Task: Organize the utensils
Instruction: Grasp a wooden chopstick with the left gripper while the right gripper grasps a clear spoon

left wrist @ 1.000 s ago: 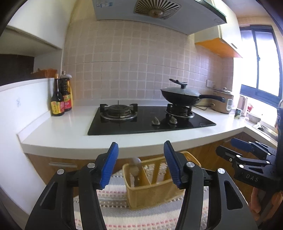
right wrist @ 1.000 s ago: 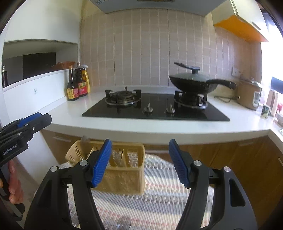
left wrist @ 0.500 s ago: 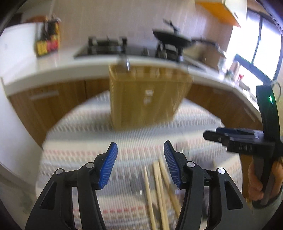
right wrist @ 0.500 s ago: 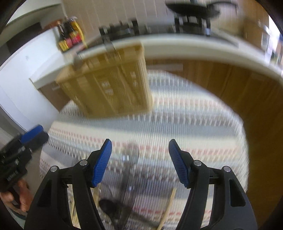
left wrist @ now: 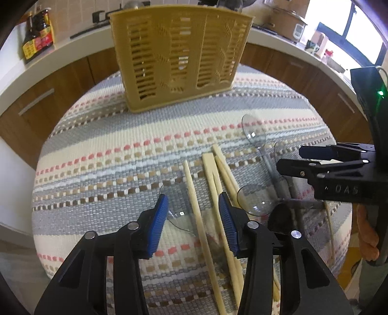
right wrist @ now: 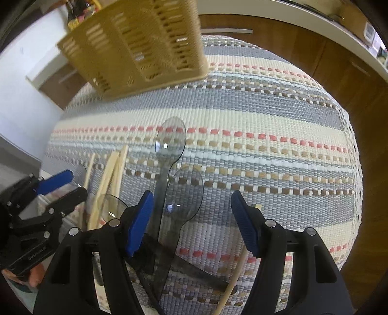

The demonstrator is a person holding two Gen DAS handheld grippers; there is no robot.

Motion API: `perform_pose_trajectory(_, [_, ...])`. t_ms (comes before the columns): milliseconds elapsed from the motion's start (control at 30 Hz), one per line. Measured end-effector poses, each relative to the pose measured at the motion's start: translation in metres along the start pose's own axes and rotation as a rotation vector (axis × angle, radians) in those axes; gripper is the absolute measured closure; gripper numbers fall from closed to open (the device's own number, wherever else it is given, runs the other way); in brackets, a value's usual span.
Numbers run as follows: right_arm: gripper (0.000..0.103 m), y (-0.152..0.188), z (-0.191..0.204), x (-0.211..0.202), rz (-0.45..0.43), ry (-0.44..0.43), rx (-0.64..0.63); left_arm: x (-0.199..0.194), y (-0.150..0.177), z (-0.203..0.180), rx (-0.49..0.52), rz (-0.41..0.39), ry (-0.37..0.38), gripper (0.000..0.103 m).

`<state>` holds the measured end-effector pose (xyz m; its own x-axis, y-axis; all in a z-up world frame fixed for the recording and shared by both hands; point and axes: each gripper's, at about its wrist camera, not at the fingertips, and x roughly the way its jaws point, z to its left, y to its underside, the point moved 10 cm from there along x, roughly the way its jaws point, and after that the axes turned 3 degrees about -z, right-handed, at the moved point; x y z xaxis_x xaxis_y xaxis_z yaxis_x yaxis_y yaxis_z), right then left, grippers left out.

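Several wooden chopsticks [left wrist: 211,169] and clear plastic spoons [left wrist: 253,132] lie on a striped woven mat [left wrist: 97,150]. A yellow slotted utensil basket [left wrist: 179,55] stands upright at the mat's far side. My left gripper [left wrist: 192,197] points down over the chopsticks. Its jaws are closing with one chopstick and a clear spoon bowl between them, and the pads are clear of both. My right gripper [right wrist: 191,196] hovers over a clear spoon [right wrist: 184,193]. Its jaws are closing slightly, and the pads do not touch the spoon. Dark spoon handles [right wrist: 194,269] cross beneath it.
Wooden cabinets and a white counter curve behind the mat. Sauce bottles [left wrist: 36,38] stand at the counter's left and a rice cooker [left wrist: 288,17] at its right. A lone chopstick [right wrist: 235,278] lies right of the spoons. A person's hand [left wrist: 366,227] holds the right gripper.
Both grippers have sunk and tilted down from facing the stove to looking at the mat. The utensils have come into view. The left jaws have narrowed.
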<state>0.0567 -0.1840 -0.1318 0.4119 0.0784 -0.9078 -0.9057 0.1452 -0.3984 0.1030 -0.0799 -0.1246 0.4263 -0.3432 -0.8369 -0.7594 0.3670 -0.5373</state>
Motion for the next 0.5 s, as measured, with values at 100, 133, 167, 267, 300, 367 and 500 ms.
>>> perform_pose_trajectory(100, [0.046,0.004,0.005,0.005,0.010,0.004,-0.010,0.004,0.001,-0.002,-0.003,0.024,0.002,0.069])
perform_pose_trajectory(133, [0.047,0.005,0.006,0.005,0.003,0.019,-0.020,0.006,0.001,-0.004,0.002,0.030,0.000,0.070])
perform_pose_trajectory(167, [0.047,0.005,0.007,0.006,0.000,0.024,-0.024,0.007,0.001,-0.004,0.008,0.035,-0.006,0.071])
perform_pose_trajectory(267, [0.048,0.005,0.012,0.008,-0.007,0.034,-0.033,0.014,0.000,-0.007,0.016,0.060,-0.025,0.071])
perform_pose_trajectory(300, [0.051,0.005,0.015,0.009,-0.008,0.031,-0.038,0.017,0.000,-0.008,0.018,0.068,-0.029,0.073])
perform_pose_trajectory(367, [0.056,0.004,0.023,0.009,-0.010,0.027,-0.048,0.022,-0.002,-0.010,0.022,0.073,-0.041,0.075])
perform_pose_trajectory(500, [0.066,-0.001,0.028,0.011,-0.016,0.043,-0.086,0.027,-0.003,-0.012,0.020,0.093,-0.053,0.088])
